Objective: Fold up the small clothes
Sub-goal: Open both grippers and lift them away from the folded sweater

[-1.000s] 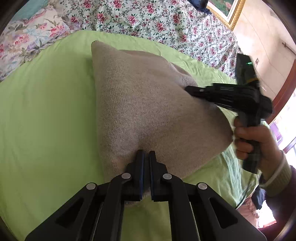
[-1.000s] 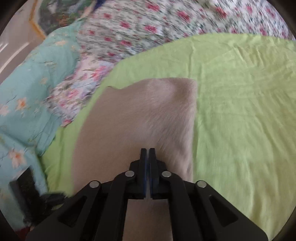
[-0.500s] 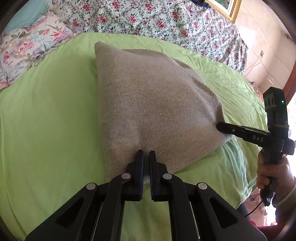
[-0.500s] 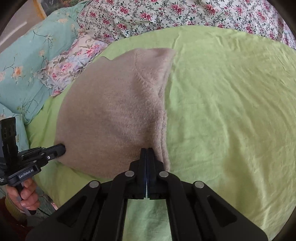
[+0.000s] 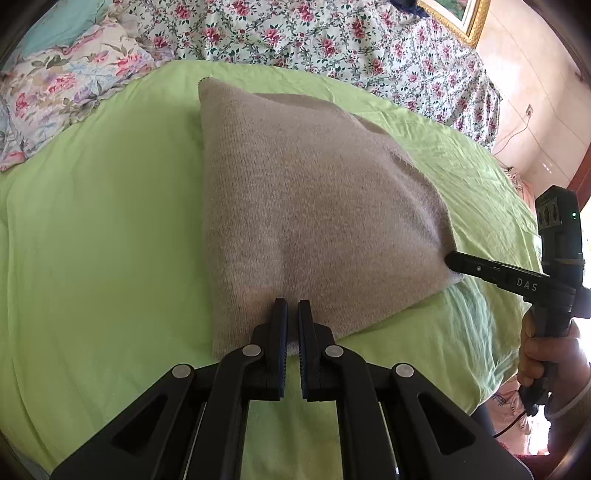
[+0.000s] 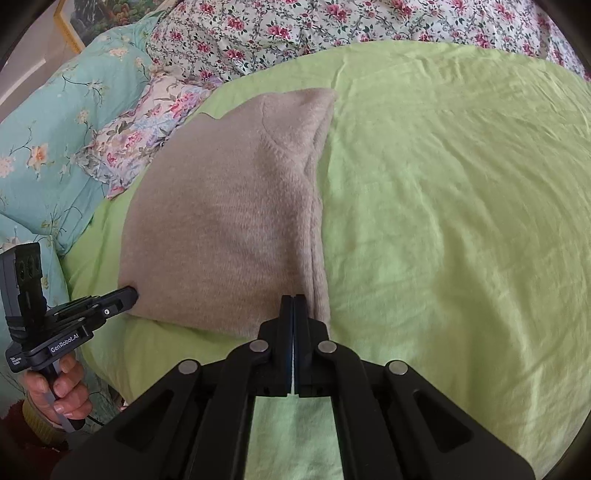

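While both tools pinch its near hem, the beige sweater (image 5: 314, 206) lies folded into a soft, fuzzy knit slab on the lime-green bed sheet (image 5: 92, 240), which is thin and finely wrinkled. From the left wrist view, the garment fills the centre, tapering toward 12 o'clock. Its left tool (image 5: 290, 314) is clenched on the hem at 6 o'clock, tilted downward. At 3 o'clock the right tool (image 5: 452, 260) grips the sweater's corner, its handle upright in a hand (image 5: 546, 354). Floral bedding (image 5: 332, 33) and a floral pillow (image 5: 62, 81) lie at 12 and 10 o'clock.
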Action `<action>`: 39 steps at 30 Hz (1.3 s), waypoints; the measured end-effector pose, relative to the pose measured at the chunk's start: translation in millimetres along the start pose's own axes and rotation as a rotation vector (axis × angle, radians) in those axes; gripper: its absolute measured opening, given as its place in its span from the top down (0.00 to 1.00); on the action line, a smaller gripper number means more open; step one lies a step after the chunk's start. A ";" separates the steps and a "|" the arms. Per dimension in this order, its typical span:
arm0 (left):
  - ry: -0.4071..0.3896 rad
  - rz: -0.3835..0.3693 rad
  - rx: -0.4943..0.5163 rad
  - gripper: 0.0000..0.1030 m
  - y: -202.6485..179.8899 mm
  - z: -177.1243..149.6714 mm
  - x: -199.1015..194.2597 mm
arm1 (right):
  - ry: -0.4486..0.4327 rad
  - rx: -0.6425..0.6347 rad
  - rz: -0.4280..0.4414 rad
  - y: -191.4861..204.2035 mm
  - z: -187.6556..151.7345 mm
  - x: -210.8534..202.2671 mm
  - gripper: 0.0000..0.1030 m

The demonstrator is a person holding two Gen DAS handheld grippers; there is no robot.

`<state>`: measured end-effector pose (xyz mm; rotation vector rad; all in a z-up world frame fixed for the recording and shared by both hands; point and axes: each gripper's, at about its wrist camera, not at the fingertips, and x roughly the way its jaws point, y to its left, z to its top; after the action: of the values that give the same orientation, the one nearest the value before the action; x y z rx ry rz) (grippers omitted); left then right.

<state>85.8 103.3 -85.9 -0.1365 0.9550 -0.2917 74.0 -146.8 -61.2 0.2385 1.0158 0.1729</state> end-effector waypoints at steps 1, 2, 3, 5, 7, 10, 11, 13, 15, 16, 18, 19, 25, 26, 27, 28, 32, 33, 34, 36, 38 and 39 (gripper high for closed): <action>0.002 -0.003 -0.001 0.96 1.2 0.4 -0.4 | 0.006 0.005 -0.005 0.9 -1.5 -2.3 1.00; 0.006 -0.005 -0.005 0.96 2.4 -0.1 -1.6 | 0.010 0.010 -0.009 1.5 -2.2 -4.3 0.99; 0.012 -0.006 -0.008 0.96 3.5 -0.4 -2.5 | 0.012 0.017 -0.013 3.1 -3.9 -9.4 0.97; 0.029 -0.005 -0.013 0.96 5.0 -1.3 -6.0 | 0.008 0.020 -0.019 5.5 -6.2 -19.5 0.97; 0.039 0.000 -0.011 0.92 4.8 -3.4 -12.6 | -0.006 0.020 -0.024 8.1 -9.0 -30.8 0.97; 0.036 0.010 -0.005 0.72 3.0 -11.2 -26.9 | -0.026 0.029 -0.019 9.9 -11.5 -45.8 0.97; 0.034 0.028 0.002 0.59 1.8 -14.3 -31.0 | -0.033 0.039 -0.009 9.9 -11.2 -50.1 0.97; 0.021 0.059 0.010 0.53 -0.2 -18.9 -38.7 | -0.043 0.045 0.000 12.5 -7.8 -55.5 0.97; 0.021 0.046 -0.001 0.53 1.4 -19.5 -44.4 | -0.056 0.038 0.012 18.7 -2.2 -60.9 0.97; 0.020 0.045 -0.006 0.52 2.5 -18.8 -46.7 | -0.061 0.036 0.028 21.7 0.2 -63.6 0.97; 0.008 0.054 -0.012 0.49 2.4 -15.1 -55.0 | -0.072 0.015 0.052 33.1 4.9 -71.7 0.95; 0.000 0.058 -0.013 0.47 1.6 -13.0 -59.0 | -0.078 -0.004 0.060 39.7 6.3 -76.4 0.90; -0.082 0.123 0.004 0.12 -6.0 3.8 -95.0 | -0.156 -0.098 0.073 68.5 10.0 -102.6 0.40; -0.096 0.119 0.005 0.12 -7.0 6.0 -100.5 | -0.154 -0.109 0.070 68.7 13.9 -101.4 0.40; -0.101 0.116 0.004 0.12 -7.3 7.1 -103.8 | -0.151 -0.112 0.070 68.5 18.2 -98.0 0.40; -0.106 0.115 0.005 0.12 -7.5 9.0 -105.4 | -0.145 -0.109 0.074 66.8 23.7 -92.8 0.40; -0.098 0.129 0.017 0.12 -6.4 15.7 -96.8 | -0.133 -0.082 0.064 56.0 48.6 -66.8 0.40; -0.090 0.136 0.018 0.12 -5.1 19.2 -90.9 | -0.125 -0.062 0.061 48.8 59.7 -56.7 0.40; -0.082 0.139 0.016 0.12 -3.3 22.0 -85.4 | -0.121 -0.045 0.058 42.8 68.9 -49.6 0.40; -0.064 0.150 0.002 0.12 2.0 27.9 -74.5 | -0.126 -0.028 0.055 36.9 80.4 -42.0 0.40; -0.058 0.157 -0.012 0.12 8.7 33.2 -67.3 | -0.122 -0.018 0.042 33.6 93.2 -34.9 0.40; -0.056 0.164 -0.016 0.12 11.4 36.5 -64.9 | -0.118 -0.013 0.040 32.8 97.6 -32.5 0.40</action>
<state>82.6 133.4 -17.0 -0.0801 0.9075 -0.1282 139.7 -134.8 23.8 0.2544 0.8929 0.1989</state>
